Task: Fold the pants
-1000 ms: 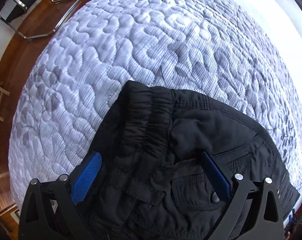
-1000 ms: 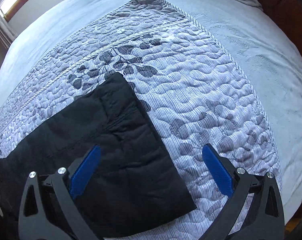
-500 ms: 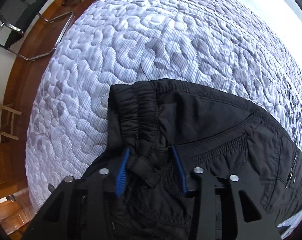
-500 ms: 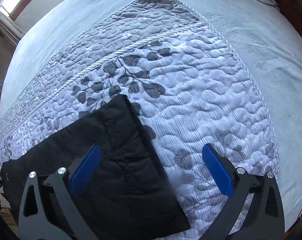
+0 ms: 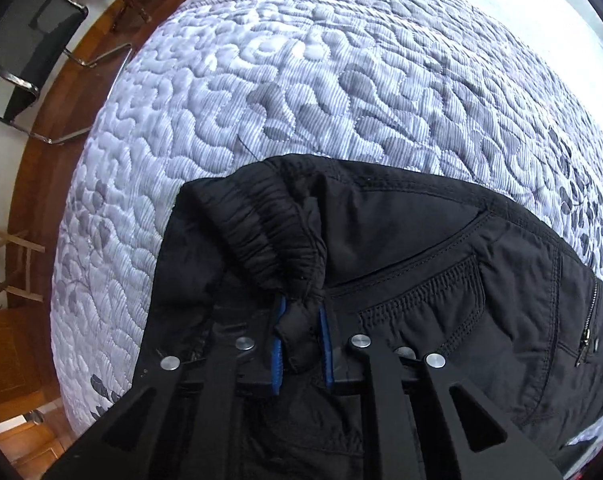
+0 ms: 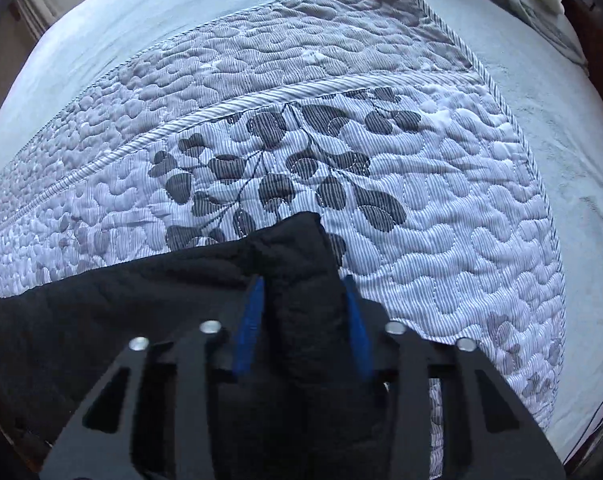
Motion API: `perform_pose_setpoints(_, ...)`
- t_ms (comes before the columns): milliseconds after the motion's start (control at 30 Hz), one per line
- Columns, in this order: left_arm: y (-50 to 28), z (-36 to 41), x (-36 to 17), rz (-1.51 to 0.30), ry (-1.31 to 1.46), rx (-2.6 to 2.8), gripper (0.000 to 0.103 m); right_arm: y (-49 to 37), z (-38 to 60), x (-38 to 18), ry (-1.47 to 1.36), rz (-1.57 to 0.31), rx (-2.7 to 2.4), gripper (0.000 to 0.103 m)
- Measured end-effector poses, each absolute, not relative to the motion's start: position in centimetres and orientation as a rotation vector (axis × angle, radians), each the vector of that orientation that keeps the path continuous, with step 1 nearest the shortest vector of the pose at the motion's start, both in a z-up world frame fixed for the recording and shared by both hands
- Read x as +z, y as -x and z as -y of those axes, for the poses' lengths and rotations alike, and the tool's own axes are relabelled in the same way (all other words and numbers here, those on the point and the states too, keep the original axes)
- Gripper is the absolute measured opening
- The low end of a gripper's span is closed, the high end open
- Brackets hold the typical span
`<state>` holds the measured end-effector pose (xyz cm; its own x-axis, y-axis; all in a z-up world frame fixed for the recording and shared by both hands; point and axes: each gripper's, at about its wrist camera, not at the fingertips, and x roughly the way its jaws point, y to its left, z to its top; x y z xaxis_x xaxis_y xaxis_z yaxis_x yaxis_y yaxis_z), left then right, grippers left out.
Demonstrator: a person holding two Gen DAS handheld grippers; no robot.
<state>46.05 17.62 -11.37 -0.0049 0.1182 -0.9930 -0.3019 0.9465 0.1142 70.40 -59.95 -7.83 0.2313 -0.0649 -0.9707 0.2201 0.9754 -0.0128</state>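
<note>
The black pants [image 5: 401, 248] are lying on a quilted bedspread [image 5: 301, 80] printed with grey leaves, which is covering the bed. In the left wrist view the waist end is showing: a gathered elastic waistband [image 5: 269, 232], a slanted pocket opening with stitched edging [image 5: 413, 276], and a zipper [image 5: 589, 320] at the right side. Whether anything is sitting inside the pockets cannot be told; they are lying flat and closed.

The left gripper [image 5: 301, 340] is pointing down at the waistband, and its blue pads [image 5: 276, 352] are pinching a bunched fold of the waistband fabric, pressed almost together with the cloth squeezed between them.

In the right wrist view the right gripper [image 6: 305, 320] is gripping the leg end of the pants [image 6: 293, 248]; its jaws have just been closing, and its blue pads [image 6: 249, 320] are pressing on a thick ridge of black fabric that is standing up between them. The rest of the leg is trailing off to the left across the bedspread [image 6: 421, 220].

Beyond the bed, a black chair with a chrome frame [image 5: 29, 40] is standing on a wooden floor [image 5: 33, 168].
</note>
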Motion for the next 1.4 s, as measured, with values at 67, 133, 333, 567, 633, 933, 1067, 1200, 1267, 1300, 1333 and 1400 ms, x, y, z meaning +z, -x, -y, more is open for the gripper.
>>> perform_pose_setpoints(67,-45.9,-16.4,-11.1,-1.527,0.125,0.341,0.013,-70.0,59.5,-6.9,-0.139,-1.303,-0.180,0.013)
perform_pose_setpoints(133,-45.4,-15.3,-10.0,-1.506,0.115,0.346,0.013,-69.3,58.8,-5.5,-0.105,-1.265,-0.176,0.011)
perform_pose_setpoints(333,-42.4,-13.6,-4.9,-1.356,0.167,0.323,0.013,-65.8,58.0,-0.2,-0.119,-1.118,-0.136,0.011)
perform_pose_setpoints(567,-35.4,-15.3,1.1,-1.164,0.256,0.204,0.013,-59.1,58.0,6.4,-0.159,-0.912,-0.065,0.011)
perform_pose_setpoints(633,-32.7,-15.7,3.1,-1.108,0.287,0.165,0.013,-56.6,57.7,8.1,-0.171,-0.840,-0.043,0.011)
perform_pose_setpoints(933,-22.5,-20.1,4.2,-0.973,0.395,0.079,0.014,-44.6,59.8,10.9,-0.266,-0.640,-0.031,0.011)
perform_pose_setpoints(1067,-18.5,-21.2,3.1,-0.951,0.452,0.064,0.014,-40.1,61.6,9.3,-0.312,-0.650,-0.066,0.011)
perform_pose_setpoints(1200,-14.8,-22.0,1.4,-0.958,0.482,0.091,0.014,-35.6,62.7,6.9,-0.369,-0.675,-0.102,0.011)
perform_pose_setpoints(1267,-13.5,-22.6,0.5,-0.967,0.491,0.110,0.014,-33.7,62.9,6.1,-0.393,-0.682,-0.113,0.011)
perform_pose_setpoints(1300,-12.7,-23.1,-0.1,-0.972,0.507,0.119,0.014,-32.8,63.0,5.6,-0.404,-0.689,-0.119,0.011)
perform_pose_setpoints(1333,-12.0,-23.5,-0.7,-0.979,0.522,0.127,0.014,-32.0,63.0,5.2,-0.410,-0.700,-0.128,0.011)
perform_pose_setpoints(1400,-10.9,-23.8,-1.8,-0.994,0.536,0.147,0.014,-30.6,62.9,4.1,-0.413,-0.733,-0.146,0.011)
